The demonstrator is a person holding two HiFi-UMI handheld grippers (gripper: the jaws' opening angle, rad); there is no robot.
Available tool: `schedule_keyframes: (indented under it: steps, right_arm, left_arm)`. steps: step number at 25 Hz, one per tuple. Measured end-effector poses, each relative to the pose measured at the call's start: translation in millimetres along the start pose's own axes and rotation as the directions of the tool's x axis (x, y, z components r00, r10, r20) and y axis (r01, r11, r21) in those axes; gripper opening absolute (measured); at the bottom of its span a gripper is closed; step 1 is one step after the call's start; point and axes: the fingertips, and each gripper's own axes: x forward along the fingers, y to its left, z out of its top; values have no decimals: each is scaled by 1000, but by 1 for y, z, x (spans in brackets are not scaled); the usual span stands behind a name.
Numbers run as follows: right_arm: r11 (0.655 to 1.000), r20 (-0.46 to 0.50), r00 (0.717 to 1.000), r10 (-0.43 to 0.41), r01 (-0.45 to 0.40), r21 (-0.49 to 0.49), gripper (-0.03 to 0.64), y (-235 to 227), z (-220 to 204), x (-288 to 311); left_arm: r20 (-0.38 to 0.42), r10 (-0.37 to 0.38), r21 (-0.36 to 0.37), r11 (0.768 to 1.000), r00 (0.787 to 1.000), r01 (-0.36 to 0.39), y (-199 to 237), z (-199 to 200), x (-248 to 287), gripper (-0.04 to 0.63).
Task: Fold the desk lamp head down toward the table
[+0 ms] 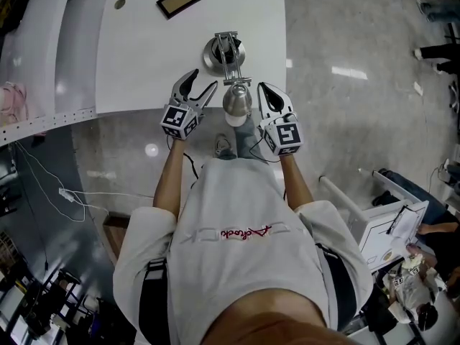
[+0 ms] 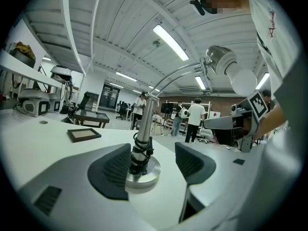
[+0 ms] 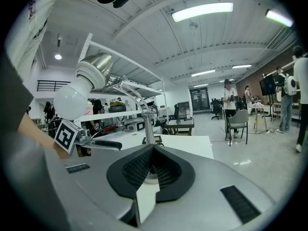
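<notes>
A chrome desk lamp stands on the white table point(image 1: 144, 56), with its round base point(image 1: 215, 54) near the front edge. Its curved arm rises toward me and carries the lamp head point(image 1: 236, 103) with a white bulb, raised between my two grippers. The left gripper point(image 1: 203, 82) sits just left of the head, open and holding nothing. In the left gripper view the base point(image 2: 142, 173) shows beyond the open left gripper point(image 2: 151, 165) and the head point(image 2: 225, 64) hangs upper right. The right gripper point(image 1: 263, 89) is shut and empty just right of the head. In the right gripper view the head point(image 3: 83, 89) hangs upper left of the shut right gripper point(image 3: 153, 150).
A small dark picture frame point(image 1: 178, 0) lies at the back of the table, a round cable hole point(image 1: 119, 3) in its far left corner. A white cabinet point(image 1: 381, 228) stands to my right on the floor, and a white cable point(image 1: 65, 192) trails to my left.
</notes>
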Motion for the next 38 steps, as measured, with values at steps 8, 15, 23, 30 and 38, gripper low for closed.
schedule_keyframes:
  steps: [8,15,23,30,38]
  right_arm:
    - [1000,-6,1000,-12,12,-1,25,-5,1,0]
    - [1000,-4,1000,-15,15,0,25,-8,1,2]
    - [1000,-4,1000,5,-5,-4,25,-7,2,8]
    - [999,11,999,47,-46,-27,25,-2,13,19]
    - [982,52,987,155,-148,-118,25,12,36,30]
  left_arm:
    - [4,-50,28,998,999,50,11,16,42,285]
    - [-28,-108,58,992,994,109,16,25,90,285]
    - [-19,-153,98,983,988,154,17,48,122,265]
    - [-7,-193,130,973,981,192,8,56,126,170]
    - [-8,-214,123,969,977,214,8,56,126,164]
